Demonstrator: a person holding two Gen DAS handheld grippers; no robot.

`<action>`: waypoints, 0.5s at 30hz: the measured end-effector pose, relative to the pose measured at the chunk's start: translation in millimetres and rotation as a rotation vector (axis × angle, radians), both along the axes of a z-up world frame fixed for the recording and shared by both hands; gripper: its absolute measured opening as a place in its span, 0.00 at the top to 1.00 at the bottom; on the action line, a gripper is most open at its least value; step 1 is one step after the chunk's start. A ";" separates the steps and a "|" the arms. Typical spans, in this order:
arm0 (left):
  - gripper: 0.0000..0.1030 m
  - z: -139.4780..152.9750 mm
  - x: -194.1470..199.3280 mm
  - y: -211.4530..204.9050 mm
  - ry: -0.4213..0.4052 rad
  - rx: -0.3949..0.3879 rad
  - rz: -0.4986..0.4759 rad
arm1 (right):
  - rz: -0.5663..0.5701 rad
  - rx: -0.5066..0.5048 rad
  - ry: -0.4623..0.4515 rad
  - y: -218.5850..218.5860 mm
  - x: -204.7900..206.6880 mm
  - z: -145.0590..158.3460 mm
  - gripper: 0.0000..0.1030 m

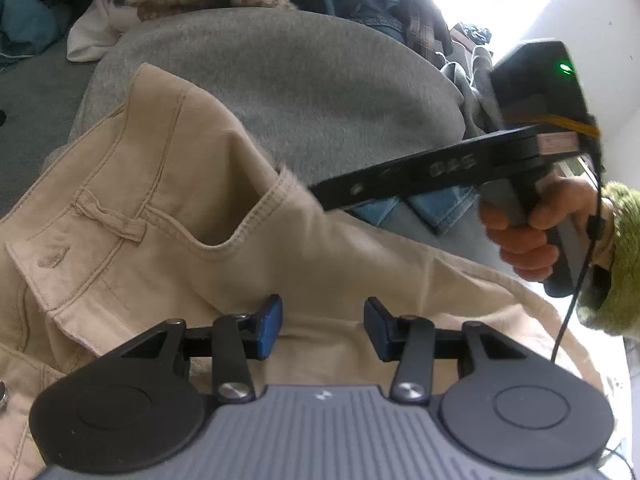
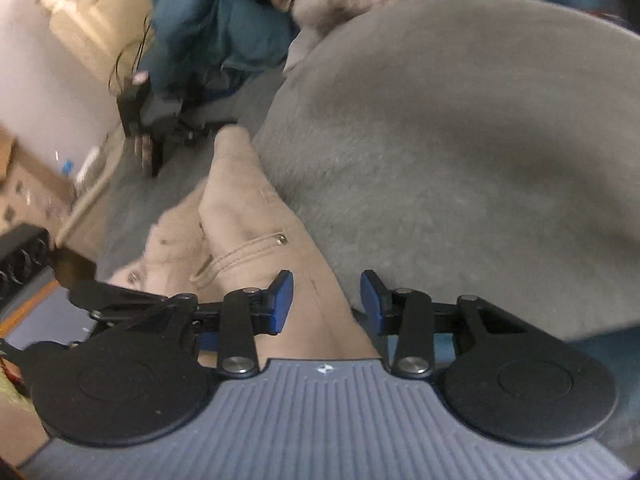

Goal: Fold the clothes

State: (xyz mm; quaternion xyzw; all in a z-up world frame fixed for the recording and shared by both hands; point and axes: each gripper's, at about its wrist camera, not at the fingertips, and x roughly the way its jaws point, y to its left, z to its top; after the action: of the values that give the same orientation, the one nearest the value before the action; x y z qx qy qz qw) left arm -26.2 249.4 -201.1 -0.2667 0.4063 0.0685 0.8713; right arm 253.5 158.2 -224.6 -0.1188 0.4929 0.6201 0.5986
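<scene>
So here's where I'm at with the tan trousers [image 1: 160, 208]. Starting on the left: the waistband end with the belt loop and pocket sits up and to the left of my left claw [image 1: 323, 328], and the leg runs off down to the right, so the long axis goes roughly corner to corner across that view. The left claw is about half open, nothing pinched, with the fabric lying right under the blue pads [image 1: 272, 326] (can't honestly say if they touch it).

Moving right, my right claw [image 2: 326, 306] is also parted and holding nothing. In its own view the trousers [image 2: 256, 232] stretch away up and to the left from between the pads, and their right edge lies along a big grey cushion [image 2: 460, 160]. The right tool is motion-blurred in the left camera.

My guess: the waistband is nearer the left claw, the leg side nearer the right, so each grabs its own end for the fold.
</scene>
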 end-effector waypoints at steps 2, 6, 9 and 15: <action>0.55 -0.2 -0.7 -1.9 -0.003 0.010 -0.009 | 0.042 -0.020 -0.022 6.9 -8.2 -4.9 0.68; 0.55 0.7 -1.0 -3.9 -0.017 0.021 -0.020 | 0.085 -0.033 -0.145 7.9 -26.8 2.2 0.99; 0.55 7.9 -1.7 -5.4 -0.023 0.056 -0.034 | 0.060 0.018 -0.272 -3.3 -39.7 24.3 1.00; 0.53 34.0 -2.0 -7.7 -0.126 0.137 -0.067 | 0.040 0.101 -0.659 -22.8 -78.6 60.7 1.00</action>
State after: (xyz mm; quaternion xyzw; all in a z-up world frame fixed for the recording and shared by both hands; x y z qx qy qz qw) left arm -28.2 241.7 -167.0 -0.1964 0.3538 0.0503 0.9131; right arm 174.9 135.5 -164.0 -0.2929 0.2389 0.5834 0.7189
